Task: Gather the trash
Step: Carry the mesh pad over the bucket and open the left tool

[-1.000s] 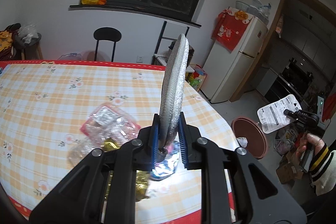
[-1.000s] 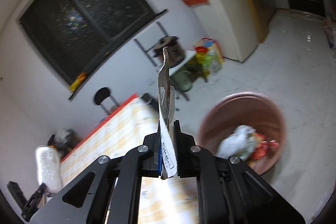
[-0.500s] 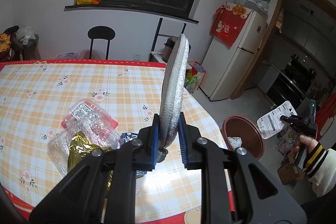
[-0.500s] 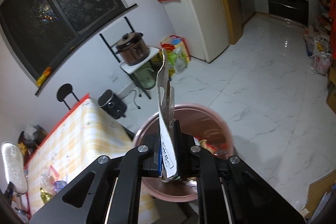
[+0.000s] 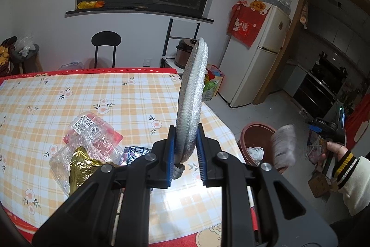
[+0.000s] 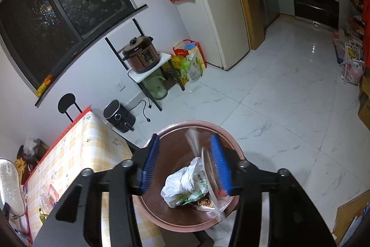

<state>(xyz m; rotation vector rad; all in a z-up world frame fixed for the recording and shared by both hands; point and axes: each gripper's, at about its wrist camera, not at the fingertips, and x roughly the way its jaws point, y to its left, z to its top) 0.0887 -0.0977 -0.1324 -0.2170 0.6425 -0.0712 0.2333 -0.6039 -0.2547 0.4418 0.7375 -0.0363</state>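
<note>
**Over the bin: one wrapper released, a second piece waiting**

Above the brown trash bin [image 6: 161, 212], the right gripper [image 6: 186, 163] is seen with its jaws opening; a clear plastic wrapper [image 6: 209, 177] lies between them, against the blue pad at 3 o'clock, blurred and apparently dropping towards the white bag [image 6: 182, 184] already in the bin. The drop step is judged to be in hand. In the left wrist view, the left gripper [image 5: 185, 154] is clamped on a silvery padded strip [image 5: 192, 94] standing upright above the worktop [image 5: 115, 94]. More trash is left there at 9 o'clock of that gripper: a clear plastic tray [image 5: 92, 131] and a gold foil wrapper [image 5: 81, 166]. Next, the strip would need carrying to the bin at 3 o'clock, centred over the rim before release.
</note>
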